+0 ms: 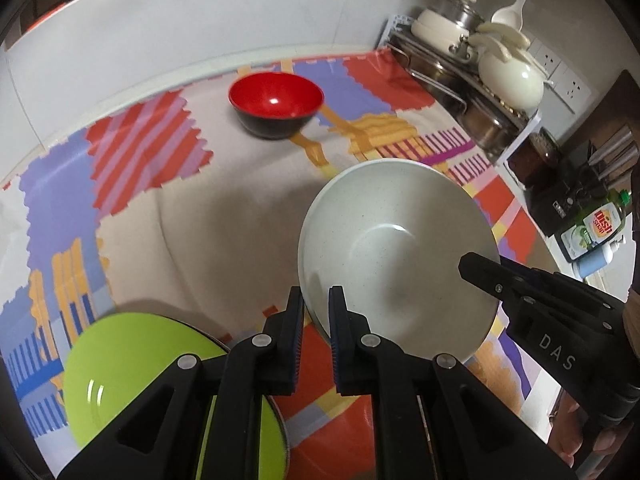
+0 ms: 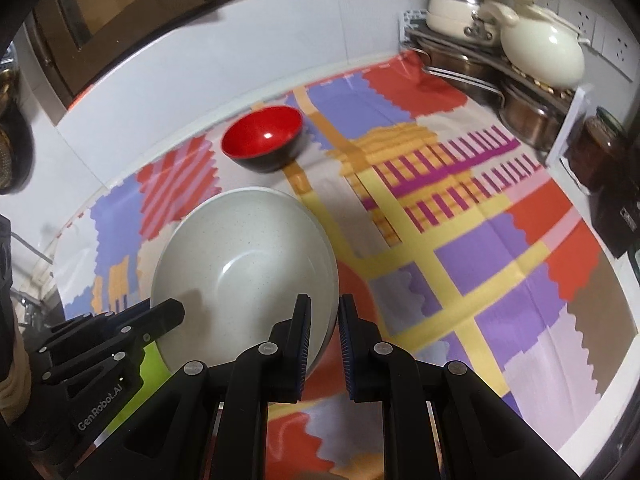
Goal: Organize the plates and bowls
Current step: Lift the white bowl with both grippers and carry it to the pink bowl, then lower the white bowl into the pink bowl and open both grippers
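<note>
A speckled white bowl [image 1: 392,240] [image 2: 244,264] hangs tilted above the patterned cloth, held by both grippers. My left gripper [image 1: 316,300] is shut on its left rim. My right gripper [image 2: 325,314] is shut on its right rim, and in the left wrist view this right gripper [image 1: 474,270] reaches in from the right. The left gripper [image 2: 174,314] enters the right wrist view from the left. A lime green plate [image 1: 132,368] [image 2: 150,360] lies on the cloth under the left gripper. Farther back stands a bowl that is red inside and black outside [image 1: 276,100] [image 2: 262,136].
A metal rack [image 2: 472,76] with steel pans and cream pots fills the back right corner. A dark jar [image 2: 600,148] and a dish soap bottle [image 1: 596,228] stand along the right edge. A white wall [image 2: 240,40] borders the cloth [image 2: 500,264] at the back.
</note>
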A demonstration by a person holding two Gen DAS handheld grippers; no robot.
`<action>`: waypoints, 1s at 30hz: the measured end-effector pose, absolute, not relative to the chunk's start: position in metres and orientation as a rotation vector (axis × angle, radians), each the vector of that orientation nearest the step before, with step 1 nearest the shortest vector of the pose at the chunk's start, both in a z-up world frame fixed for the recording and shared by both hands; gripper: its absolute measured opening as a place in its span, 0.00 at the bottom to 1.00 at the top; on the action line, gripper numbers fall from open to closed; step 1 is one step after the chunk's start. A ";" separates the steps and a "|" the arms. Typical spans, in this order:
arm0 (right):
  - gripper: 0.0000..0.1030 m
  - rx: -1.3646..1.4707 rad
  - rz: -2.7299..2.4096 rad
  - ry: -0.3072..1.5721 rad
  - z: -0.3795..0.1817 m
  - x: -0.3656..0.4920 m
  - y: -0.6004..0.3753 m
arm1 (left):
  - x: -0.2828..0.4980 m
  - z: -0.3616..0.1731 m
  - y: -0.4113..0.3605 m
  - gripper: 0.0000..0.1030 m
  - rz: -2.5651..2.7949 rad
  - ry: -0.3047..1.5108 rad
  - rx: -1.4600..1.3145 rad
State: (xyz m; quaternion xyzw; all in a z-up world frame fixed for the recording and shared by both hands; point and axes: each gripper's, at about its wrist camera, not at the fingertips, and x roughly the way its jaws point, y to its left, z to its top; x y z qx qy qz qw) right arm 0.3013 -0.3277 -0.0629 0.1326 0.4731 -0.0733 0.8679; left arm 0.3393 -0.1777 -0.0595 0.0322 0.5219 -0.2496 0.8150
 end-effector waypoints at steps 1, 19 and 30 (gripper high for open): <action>0.15 0.276 -0.156 0.998 -0.066 0.300 -0.330 | 0.339 -0.062 -0.179 0.12 -0.530 1.121 0.068; 0.15 0.266 -0.127 1.105 -0.108 0.304 -0.348 | 0.338 -0.089 -0.199 0.12 -0.468 1.177 0.101; 0.16 0.233 -0.113 1.115 -0.115 0.309 -0.345 | 0.340 -0.095 -0.199 0.13 -0.458 1.190 0.095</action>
